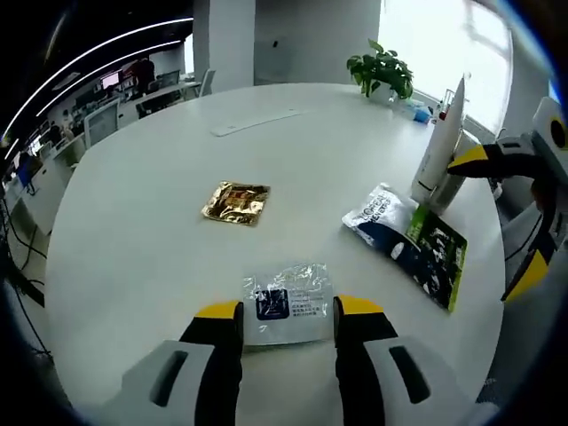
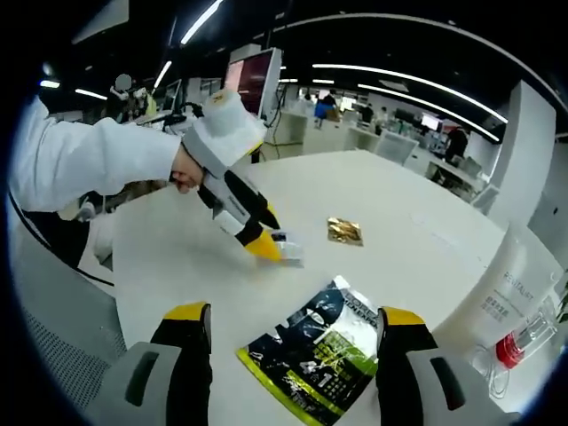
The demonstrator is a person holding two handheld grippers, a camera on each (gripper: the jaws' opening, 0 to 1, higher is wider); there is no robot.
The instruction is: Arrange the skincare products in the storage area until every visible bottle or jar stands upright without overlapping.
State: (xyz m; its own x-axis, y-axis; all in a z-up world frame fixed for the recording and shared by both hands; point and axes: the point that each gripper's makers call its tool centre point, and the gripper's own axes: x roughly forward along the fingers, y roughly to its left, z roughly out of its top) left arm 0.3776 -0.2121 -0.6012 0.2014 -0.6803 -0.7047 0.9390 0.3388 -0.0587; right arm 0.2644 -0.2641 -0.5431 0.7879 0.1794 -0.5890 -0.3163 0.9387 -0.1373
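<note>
My left gripper (image 1: pixel 287 309) straddles the clear sachet (image 1: pixel 286 303) flat on the white table (image 1: pixel 133 231), jaws wide; right gripper (image 2: pixel 291 322), also wide, frames the green-black pouch (image 2: pixel 319 355); I'd square up before pinching.

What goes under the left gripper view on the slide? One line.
Left gripper open around a clear sachet on a white round table, gold sachet beyond.

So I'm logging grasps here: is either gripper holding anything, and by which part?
Nothing held. The left gripper is open around the clear sachet; the right gripper is open over the green-black pouch.
</note>
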